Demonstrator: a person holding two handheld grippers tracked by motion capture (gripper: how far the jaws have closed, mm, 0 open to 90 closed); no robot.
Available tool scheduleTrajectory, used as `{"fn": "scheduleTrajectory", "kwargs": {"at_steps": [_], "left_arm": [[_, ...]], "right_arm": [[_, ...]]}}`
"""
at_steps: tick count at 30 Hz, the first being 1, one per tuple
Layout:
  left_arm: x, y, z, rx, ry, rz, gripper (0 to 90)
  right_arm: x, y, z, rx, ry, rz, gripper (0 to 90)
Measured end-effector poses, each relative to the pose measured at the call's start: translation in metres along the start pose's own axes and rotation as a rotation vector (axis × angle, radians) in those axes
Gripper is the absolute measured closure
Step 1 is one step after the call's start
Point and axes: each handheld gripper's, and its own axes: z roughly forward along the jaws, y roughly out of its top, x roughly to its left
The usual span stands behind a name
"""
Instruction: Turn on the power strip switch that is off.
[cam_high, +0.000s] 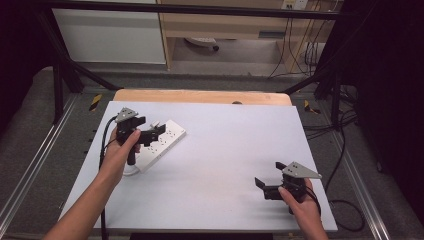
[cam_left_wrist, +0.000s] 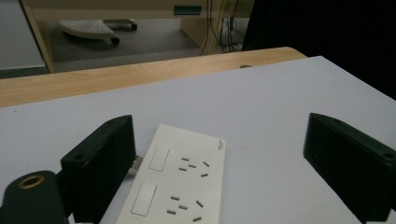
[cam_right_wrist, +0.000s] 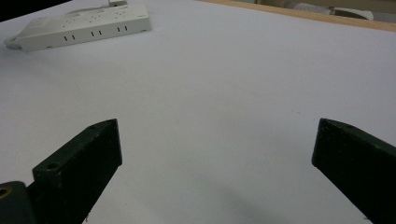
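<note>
A white power strip (cam_high: 167, 140) lies at an angle on the left part of the white tabletop (cam_high: 225, 150). My left gripper (cam_high: 156, 134) hovers over its near half, open. In the left gripper view the strip (cam_left_wrist: 180, 184), with its sockets and two switches, lies between the wide-apart jaws of the left gripper (cam_left_wrist: 224, 163). A small white piece (cam_left_wrist: 136, 164) sticks out beside the left jaw. My right gripper (cam_high: 269, 174) is open near the front right corner with nothing between its jaws. From the right gripper (cam_right_wrist: 219, 168) the strip (cam_right_wrist: 79, 25) lies far off at the upper left.
A wooden edge (cam_high: 200, 96) borders the tabletop at the back. The strip's white cord (cam_high: 131, 172) curls toward the left hand. Cables (cam_high: 345, 150) lie on the floor to the right. A black frame (cam_high: 65, 65) surrounds the table, with a desk (cam_high: 225, 25) behind.
</note>
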Motion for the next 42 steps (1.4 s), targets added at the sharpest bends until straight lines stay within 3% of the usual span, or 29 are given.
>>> {"fn": "scheduleTrajectory", "kwargs": {"at_steps": [12,15,23,30,38,42], "left_arm": [[-0.005,-0.015,-0.030,-0.022,-0.004,0.003,9.2],[-0.007,-0.018,-0.040,-0.032,0.013,0.028,9.0],[-0.008,-0.029,-0.068,-0.061,0.012,0.018,8.4],[-0.007,-0.054,-0.084,-0.065,0.020,0.009,8.4],[-0.008,-0.085,-0.089,-0.050,0.016,-0.015,9.1],[-0.014,-0.100,-0.089,-0.034,0.014,0.007,9.4]], "right_arm": [[0.001,0.000,0.001,0.003,-0.002,-0.008,2.0],[0.001,0.000,0.001,0.006,-0.003,-0.006,2.0],[0.000,-0.001,0.001,0.006,-0.006,-0.002,2.0],[0.000,-0.001,0.002,0.008,-0.008,0.000,2.0],[-0.001,-0.001,0.003,0.017,-0.018,-0.003,2.1],[-0.003,-0.002,0.004,0.027,-0.041,-0.001,2.5]]}}
